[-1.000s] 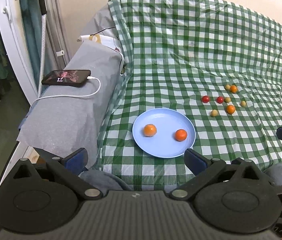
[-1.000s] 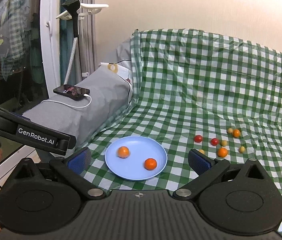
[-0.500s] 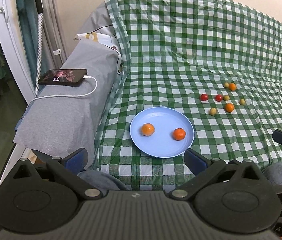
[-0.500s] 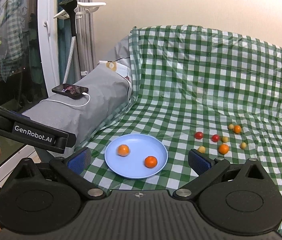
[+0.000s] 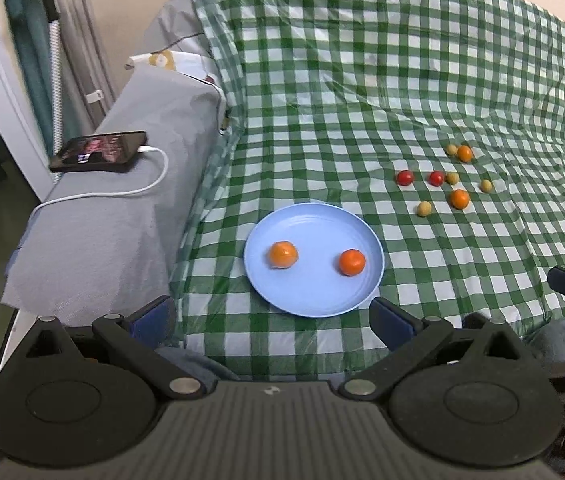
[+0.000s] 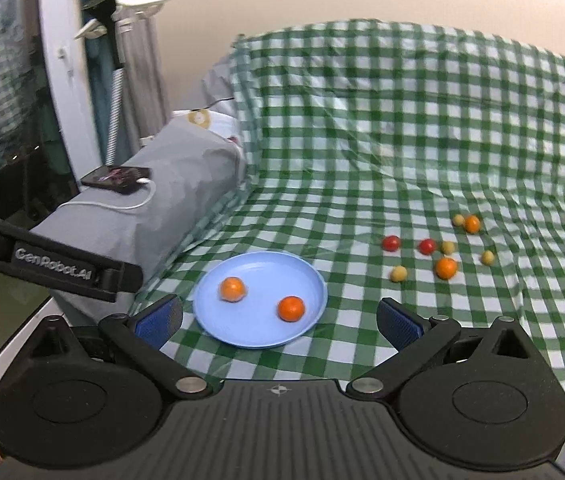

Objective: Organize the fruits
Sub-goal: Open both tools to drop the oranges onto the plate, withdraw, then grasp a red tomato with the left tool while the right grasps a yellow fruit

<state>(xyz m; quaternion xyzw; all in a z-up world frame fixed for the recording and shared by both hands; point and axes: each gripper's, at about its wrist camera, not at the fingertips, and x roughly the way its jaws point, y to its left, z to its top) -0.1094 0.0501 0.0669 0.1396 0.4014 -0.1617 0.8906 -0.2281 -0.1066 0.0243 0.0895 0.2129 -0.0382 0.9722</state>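
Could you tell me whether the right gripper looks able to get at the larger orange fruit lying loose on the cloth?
Probably yes: the right gripper is open and empty, and only bare checked cloth lies before the orange fruit.

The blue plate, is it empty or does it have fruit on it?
Not empty. The blue plate has two orange fruits on it, one left, one right. More fruits lie outside it on the checked cloth.

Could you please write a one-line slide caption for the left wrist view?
Open left tongs face a blue plate holding two oranges, with eight small fruits loose on the checked cloth beyond.
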